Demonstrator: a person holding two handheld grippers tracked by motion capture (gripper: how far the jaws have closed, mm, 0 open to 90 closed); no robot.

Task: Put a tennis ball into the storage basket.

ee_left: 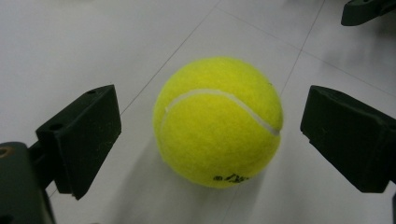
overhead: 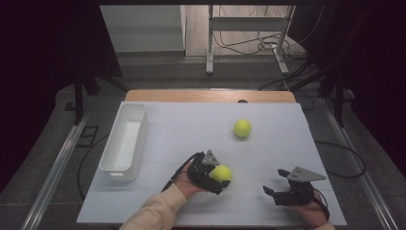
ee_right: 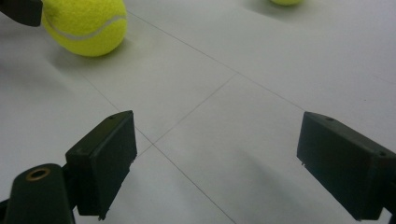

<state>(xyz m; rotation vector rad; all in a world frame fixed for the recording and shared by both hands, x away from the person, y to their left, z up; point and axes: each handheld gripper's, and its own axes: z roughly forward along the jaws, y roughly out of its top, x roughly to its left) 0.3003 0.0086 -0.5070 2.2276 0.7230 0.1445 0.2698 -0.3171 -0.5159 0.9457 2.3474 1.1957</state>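
White tabletop (overhead: 191,129) takes up most of the scene, a big matte board with faint seam lines, sitting on a wooden table with dark floor, cables and a metal frame leg further back. Plenty of open surface all around, so nothing's crowding the work.

Next biggest is the white bin (overhead: 125,139) along the left edge, long side running front to back, looks empty from here. My guess is that's where the balls end up.

Left gripper (overhead: 216,176) is the one that matters. In the left gripper view the near tennis ball (ee_left: 218,122) sits right between its two jaws, dead centre, with a gap on each side, so the jaws are spread wide and not touching it yet. It's a ball, so no long axis to fuss over; closing straight in should do it.

Right gripper (overhead: 272,192) is well off to the right, jaws also spread, nothing between them but bare board.

Far tennis ball (overhead: 242,128) rests further back, well apart from both.
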